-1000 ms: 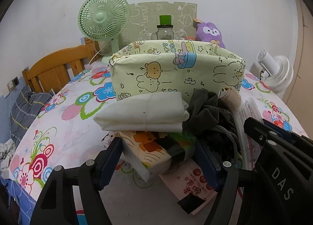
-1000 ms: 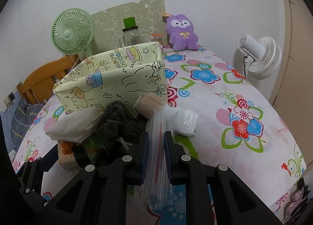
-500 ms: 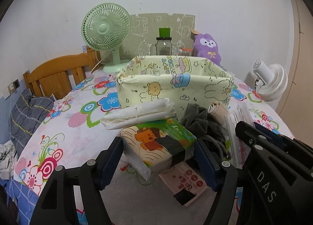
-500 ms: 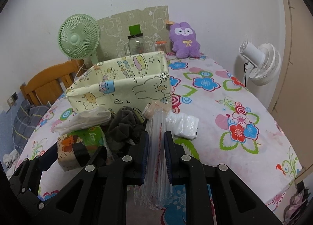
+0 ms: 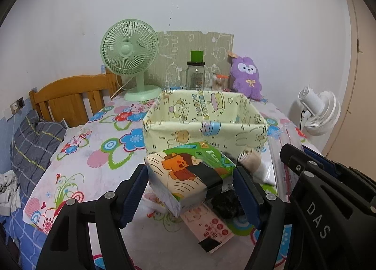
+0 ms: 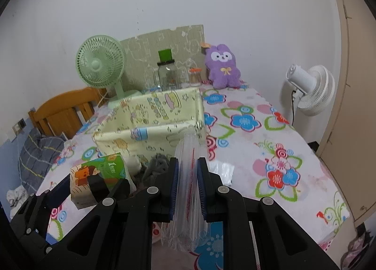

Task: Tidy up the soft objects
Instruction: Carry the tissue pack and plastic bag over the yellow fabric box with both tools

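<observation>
My left gripper [image 5: 190,183] is shut on a green and white tissue pack [image 5: 188,176] and holds it raised in front of the yellow fabric bin [image 5: 206,133], whose inside looks empty. The pack also shows in the right wrist view [image 6: 98,178]. My right gripper [image 6: 187,183] is shut on a stack of clear plastic zip bags [image 6: 188,187], held upright before the bin [image 6: 150,129]. A dark grey cloth [image 6: 157,166] and a beige roll [image 5: 250,159] lie on the table below.
A green fan [image 5: 129,58], a glass jar [image 5: 195,77] and a purple plush [image 5: 245,77] stand behind the bin. A white fan [image 6: 307,91] is at the right edge. A wooden chair [image 5: 70,98] is at the left. A printed leaflet [image 5: 209,227] lies near me.
Both grippers have risen with their loads. The tissue pack has come up off the pile, the folded white cloth is out of sight, and the bin's inside is now visible.
</observation>
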Available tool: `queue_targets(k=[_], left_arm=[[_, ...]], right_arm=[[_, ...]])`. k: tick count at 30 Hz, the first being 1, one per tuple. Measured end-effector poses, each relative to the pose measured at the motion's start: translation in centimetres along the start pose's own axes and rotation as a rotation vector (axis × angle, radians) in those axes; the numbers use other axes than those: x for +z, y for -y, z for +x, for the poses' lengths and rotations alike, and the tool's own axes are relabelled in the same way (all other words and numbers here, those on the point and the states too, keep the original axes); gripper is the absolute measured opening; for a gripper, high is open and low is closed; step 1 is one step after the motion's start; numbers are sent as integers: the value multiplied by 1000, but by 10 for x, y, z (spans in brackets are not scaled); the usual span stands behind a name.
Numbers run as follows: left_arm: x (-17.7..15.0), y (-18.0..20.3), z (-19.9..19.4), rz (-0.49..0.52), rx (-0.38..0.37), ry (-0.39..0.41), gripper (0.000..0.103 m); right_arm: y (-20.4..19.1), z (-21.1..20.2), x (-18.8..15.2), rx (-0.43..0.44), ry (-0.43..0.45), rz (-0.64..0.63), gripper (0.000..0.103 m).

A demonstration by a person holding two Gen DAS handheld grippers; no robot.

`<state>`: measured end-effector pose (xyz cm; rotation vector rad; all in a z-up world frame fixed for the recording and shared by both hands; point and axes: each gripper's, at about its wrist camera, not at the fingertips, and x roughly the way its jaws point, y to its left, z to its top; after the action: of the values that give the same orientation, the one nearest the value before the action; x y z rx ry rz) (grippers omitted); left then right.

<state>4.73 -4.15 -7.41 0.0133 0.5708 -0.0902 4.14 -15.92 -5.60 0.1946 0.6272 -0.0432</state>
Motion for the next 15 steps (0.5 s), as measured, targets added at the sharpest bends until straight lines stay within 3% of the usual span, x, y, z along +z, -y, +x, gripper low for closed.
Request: queue_targets(k=[15], left_arm=[[30, 2, 2, 8, -3, 15, 75]], right_arm=[[-6, -3, 29, 21, 22, -18, 19]])
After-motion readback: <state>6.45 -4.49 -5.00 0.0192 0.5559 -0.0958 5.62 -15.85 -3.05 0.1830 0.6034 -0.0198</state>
